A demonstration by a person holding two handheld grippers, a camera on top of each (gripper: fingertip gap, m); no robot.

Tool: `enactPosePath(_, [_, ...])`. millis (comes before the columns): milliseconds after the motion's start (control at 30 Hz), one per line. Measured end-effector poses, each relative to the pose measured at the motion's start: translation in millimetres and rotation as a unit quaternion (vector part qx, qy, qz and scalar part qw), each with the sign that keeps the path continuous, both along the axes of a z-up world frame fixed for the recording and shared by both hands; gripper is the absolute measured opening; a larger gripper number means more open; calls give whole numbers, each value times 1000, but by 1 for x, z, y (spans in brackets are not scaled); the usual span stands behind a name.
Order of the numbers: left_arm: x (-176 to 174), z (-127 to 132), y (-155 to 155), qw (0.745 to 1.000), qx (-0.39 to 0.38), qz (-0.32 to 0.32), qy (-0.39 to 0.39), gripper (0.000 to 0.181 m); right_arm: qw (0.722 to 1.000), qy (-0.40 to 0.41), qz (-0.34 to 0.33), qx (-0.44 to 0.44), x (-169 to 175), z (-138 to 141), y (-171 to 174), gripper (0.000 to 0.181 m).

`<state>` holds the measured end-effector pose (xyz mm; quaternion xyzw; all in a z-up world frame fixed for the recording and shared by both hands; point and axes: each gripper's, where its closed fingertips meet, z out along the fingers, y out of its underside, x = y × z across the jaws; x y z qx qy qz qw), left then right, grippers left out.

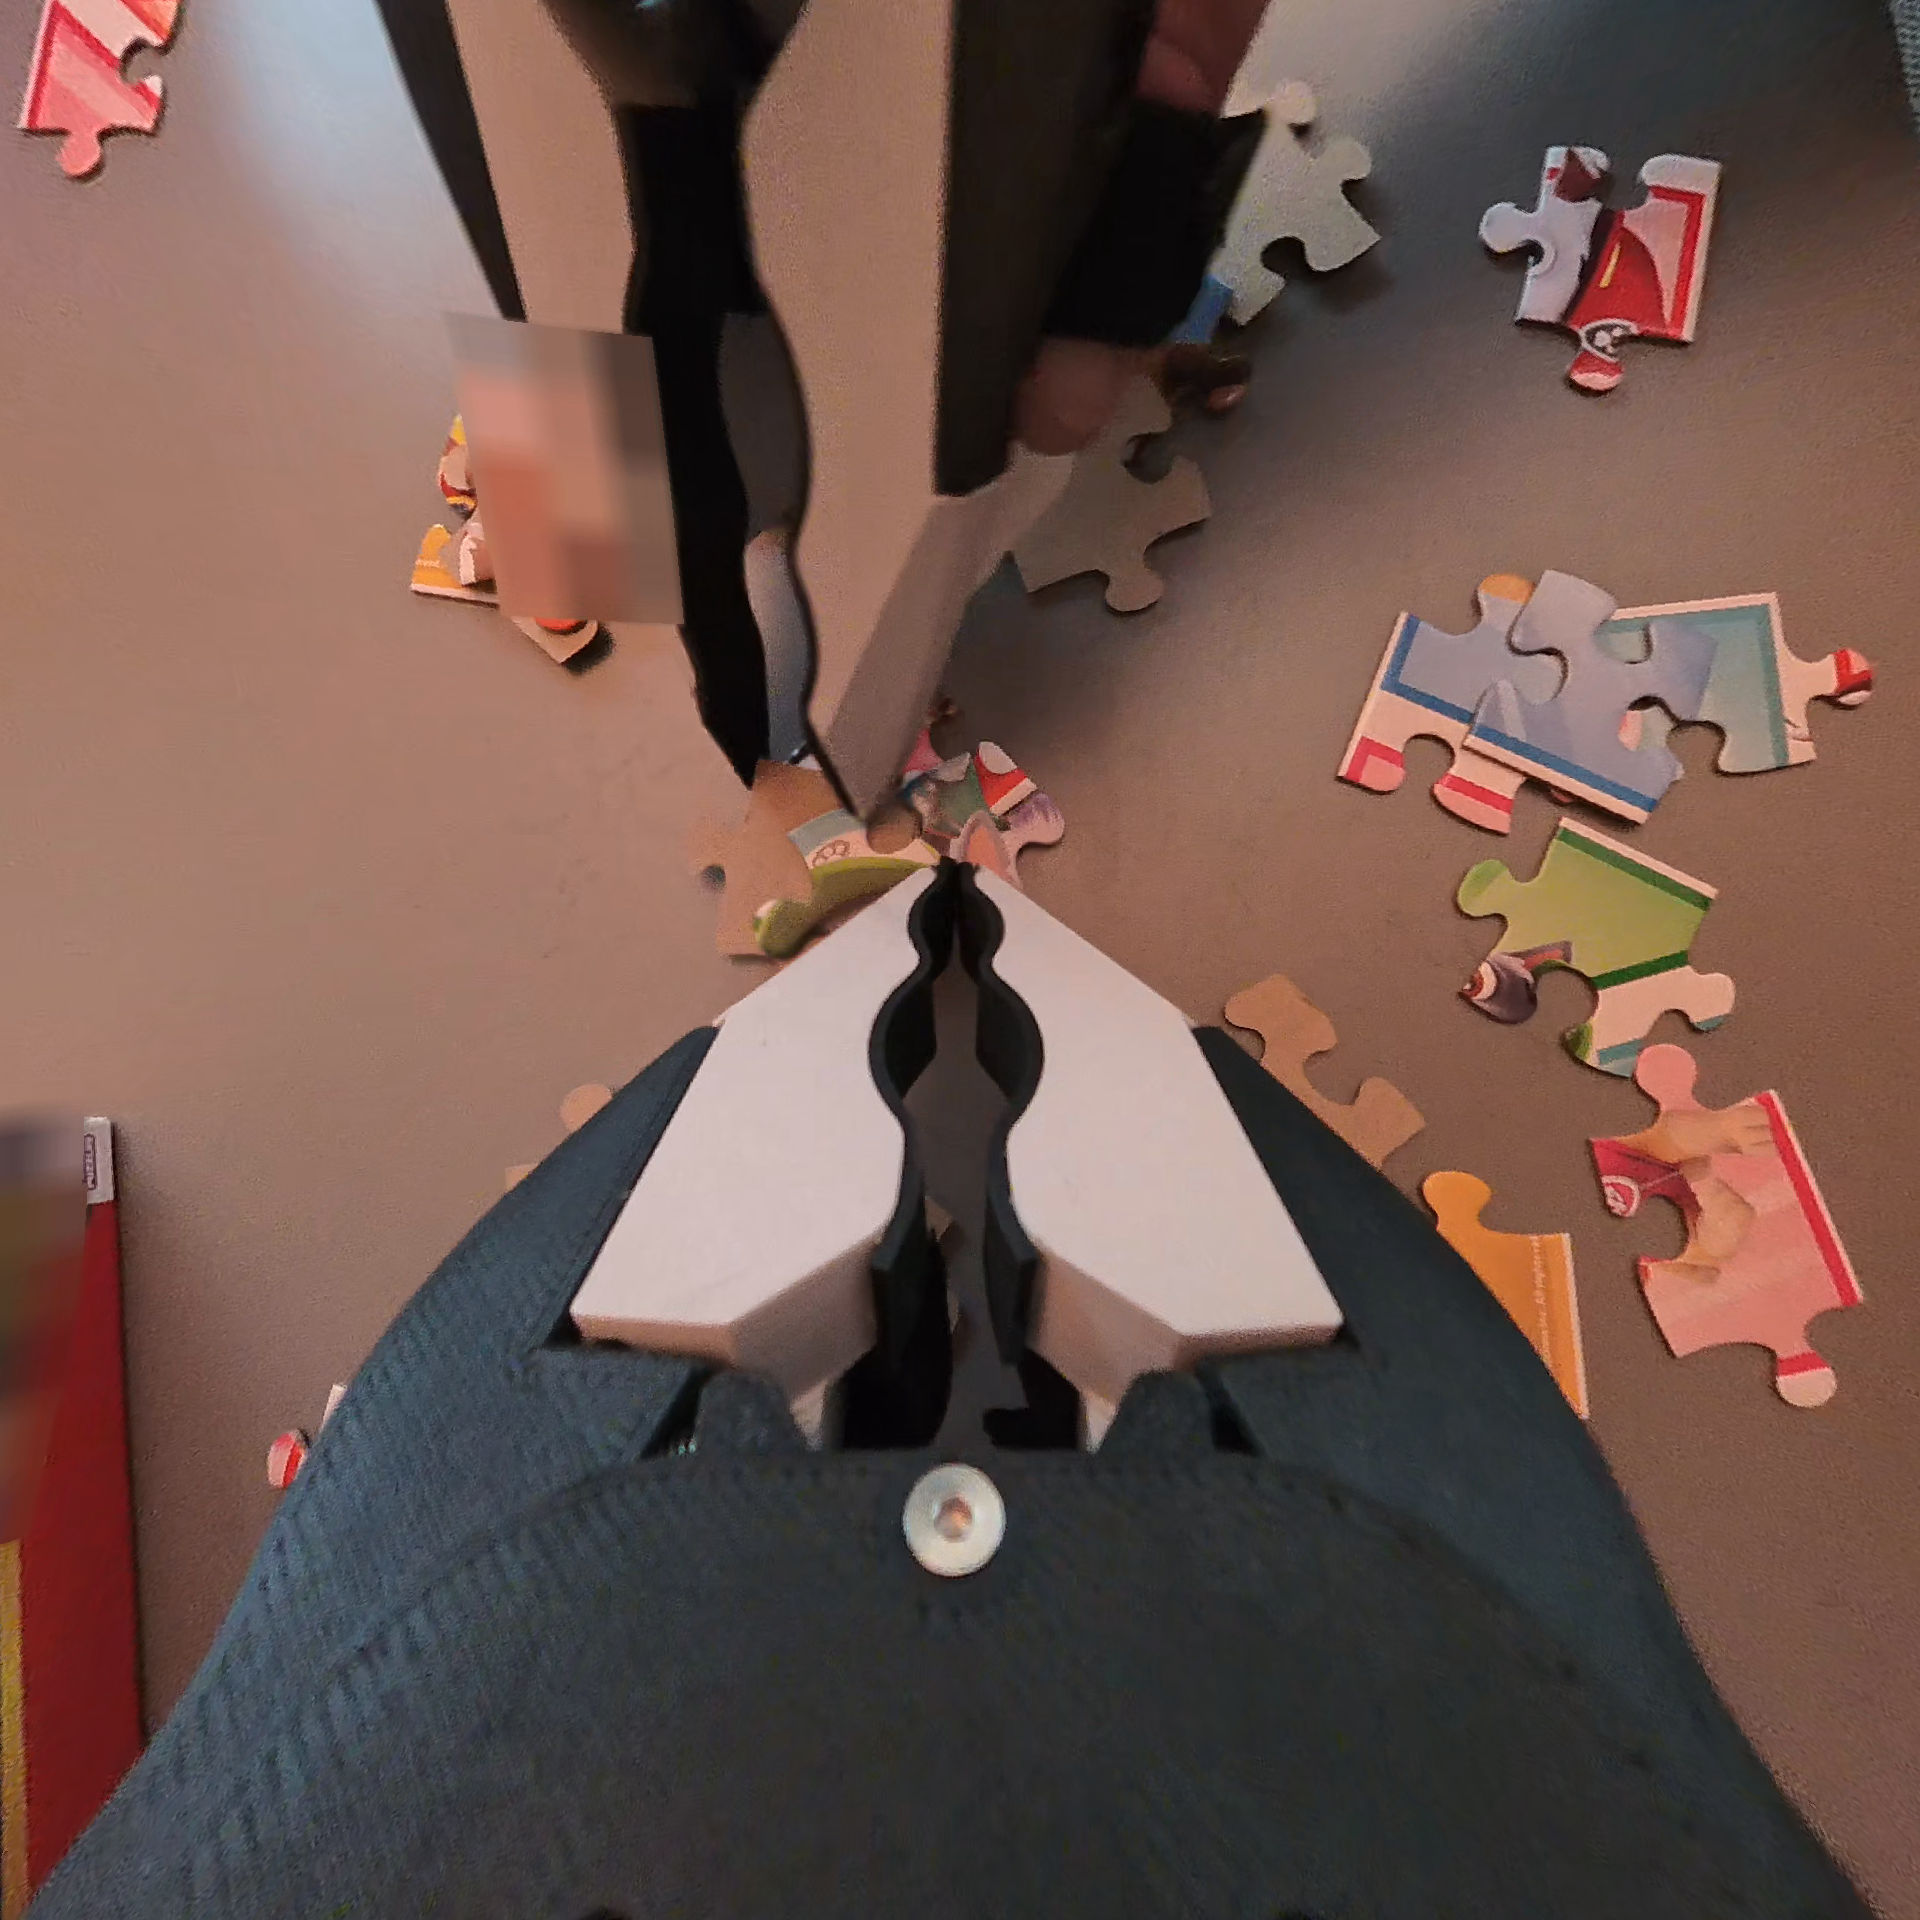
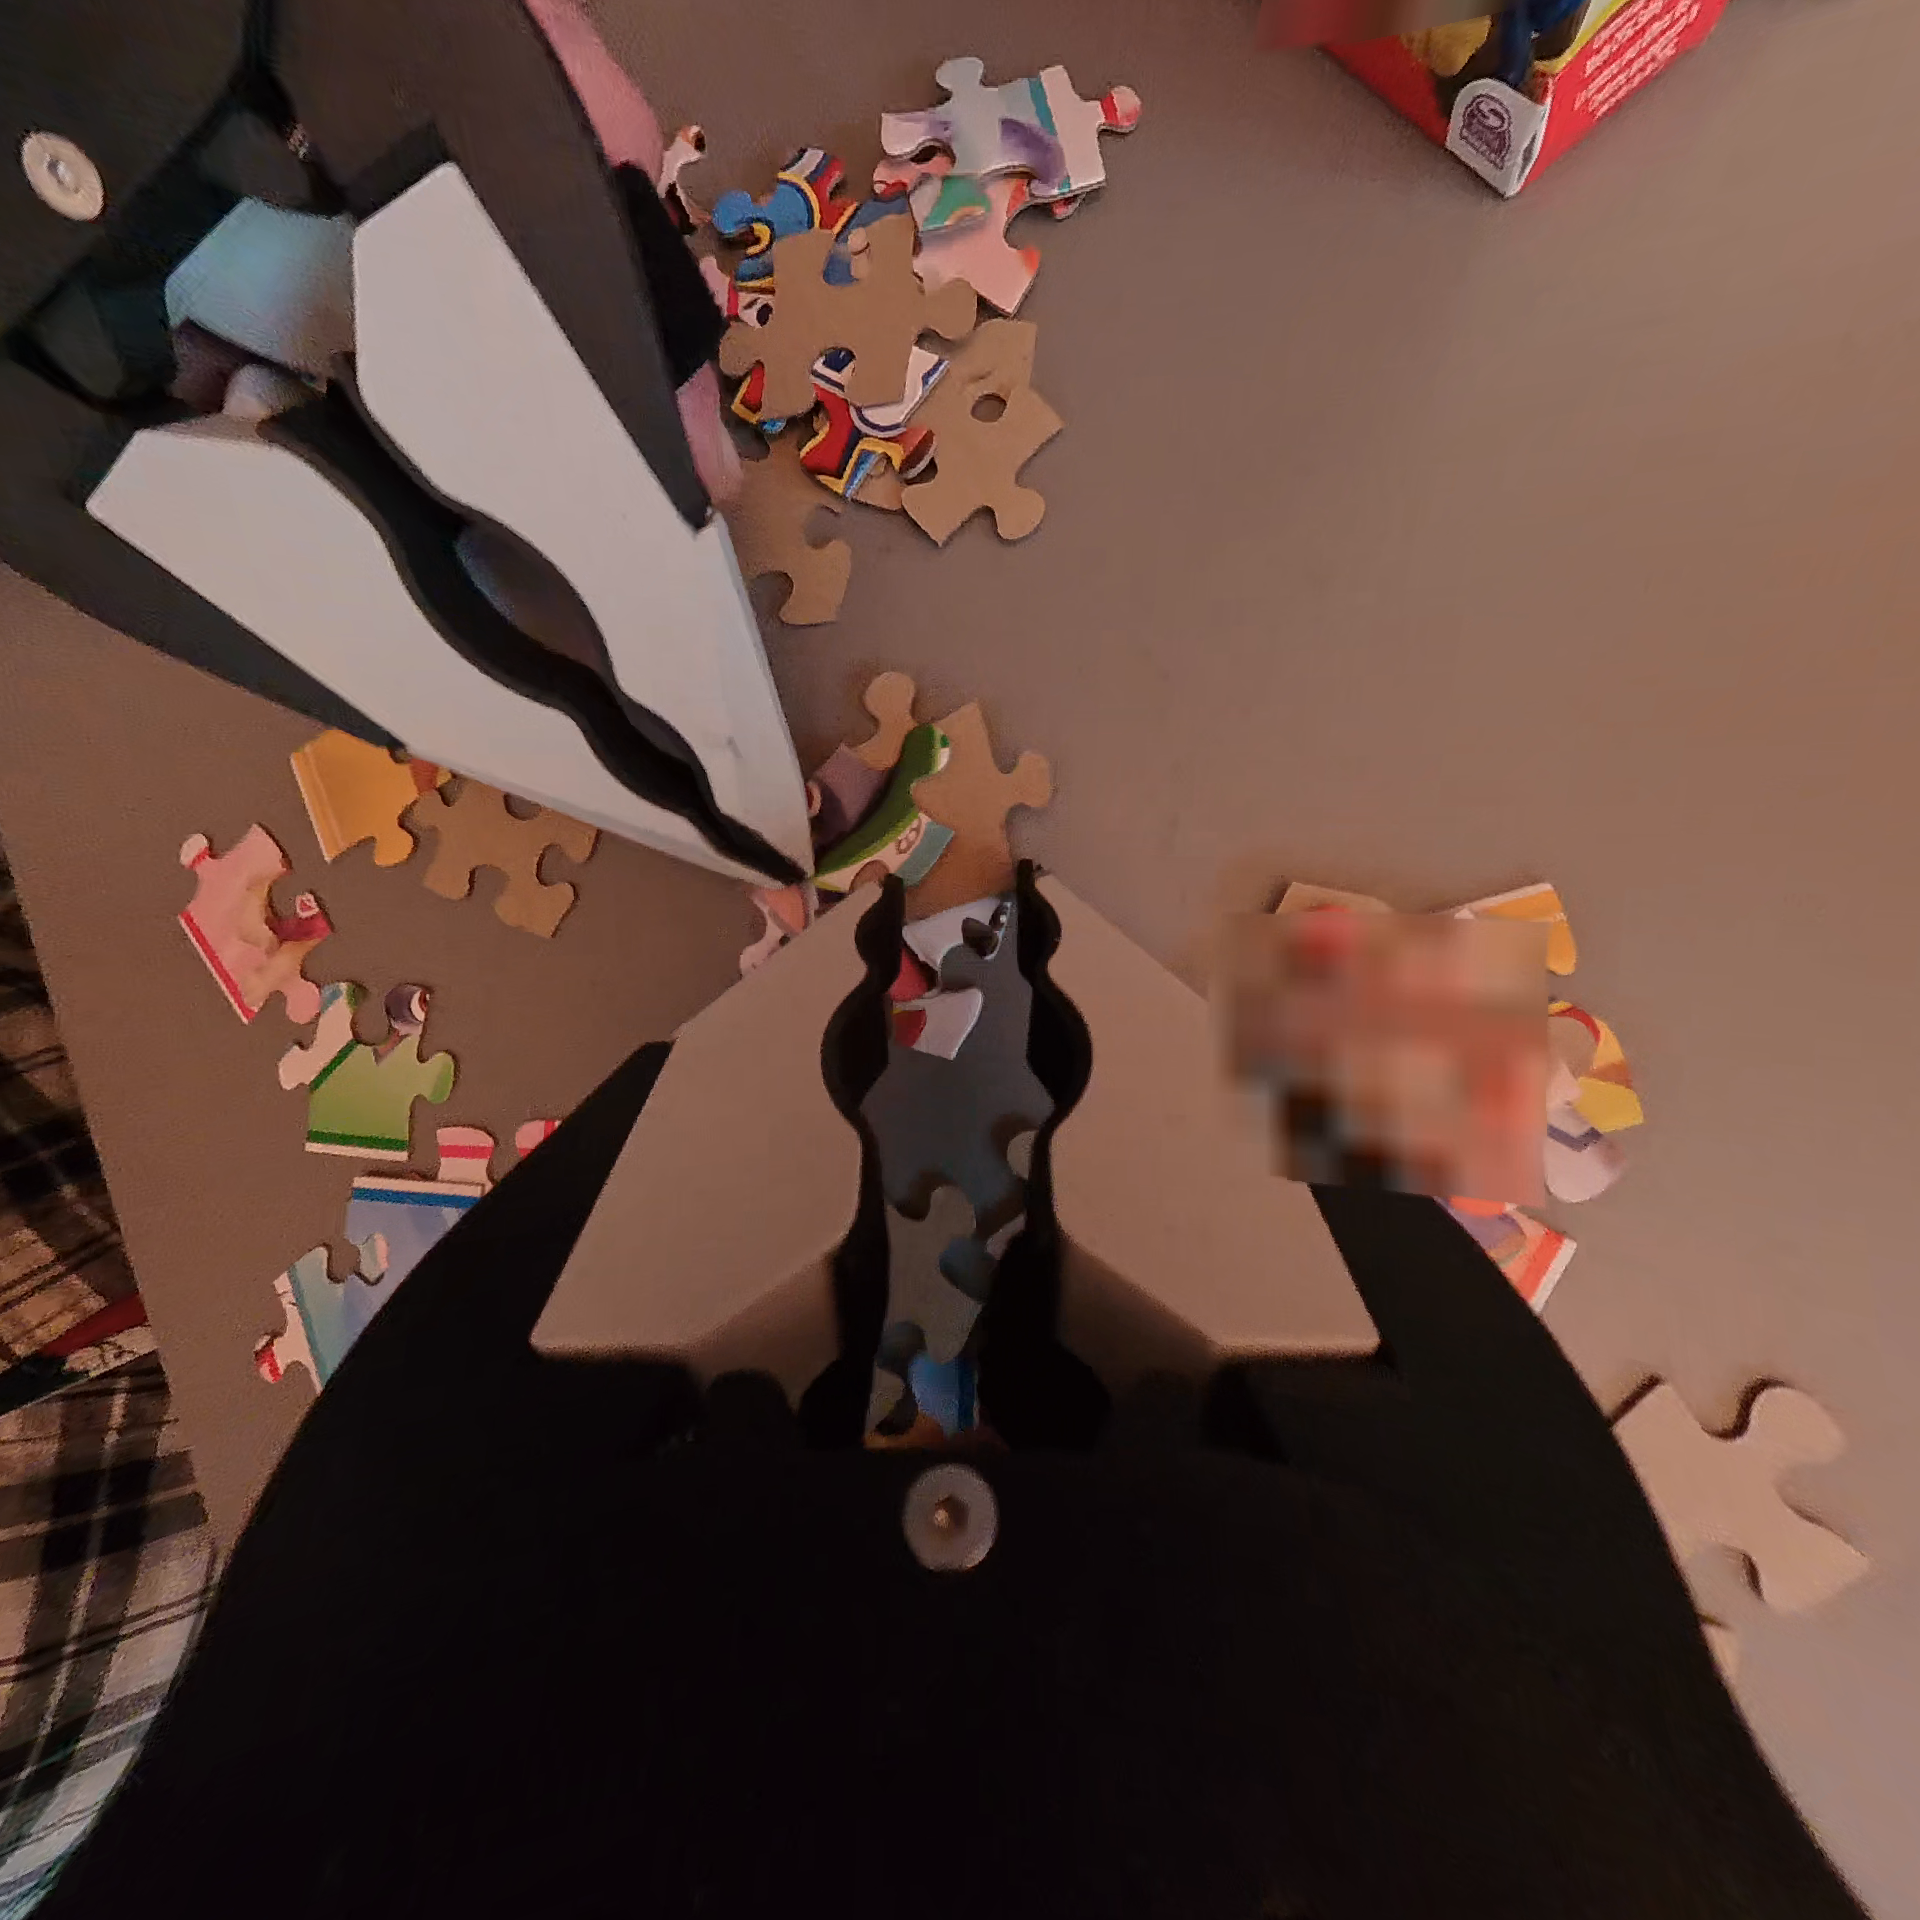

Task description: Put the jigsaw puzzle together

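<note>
Meeting over puzzle pieces (image 1: 883,842), both tools' tips, red printed box (image 2: 1538,94) nearby

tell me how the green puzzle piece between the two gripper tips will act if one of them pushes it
The green puzzle piece looks like thin flat card, so it would probably slide across the smooth table rather than roll or tip. It overlaps a face-down brown piece, so a push may drag that along. Lying flat, its edge is likely awkward for the left gripper to pinch.

Loose jigsaw pieces (image 1: 1590,691) lie scattered flat on the grey desk (image 1: 260,727), some picture side up, some showing brown backing, a few overlapping, with a small mixed cluster (image 2: 914,810) at the centre.
</note>
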<state>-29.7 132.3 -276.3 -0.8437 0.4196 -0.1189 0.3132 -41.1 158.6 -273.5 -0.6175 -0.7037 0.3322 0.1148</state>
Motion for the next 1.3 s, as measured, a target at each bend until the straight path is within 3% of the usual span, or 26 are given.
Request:
enactPosePath(300, [-14,2,-1,999,17,6,28,5,999,14,6,-32,-10,4,-7,8])
enactPosePath(633, [-62,21,1,996,34,75,42,23,997,74,4,-22,-27,36,-6,0])
enactPosePath(833, [-83,35,-1,992,52,104,50,30,984,150,42,91,-42,58,-18,0])
enactPosePath(900, [-87,38,-5,992,46,106,40,31,977,126,74,157,-40,46,-27,0])
enactPosePath(1033, [-94,33,-14,993,25,106,48,36,972,105,109,180,-30,36,-41,26])
enactPosePath(1167, [-89,28,-18,994,15,91,54,37,983,100,79,129,-9,47,-31,33])
enactPosePath(1300, [-70,23,-17,996,14,64,55,39,985,30,70,152,19,26,-12,33])
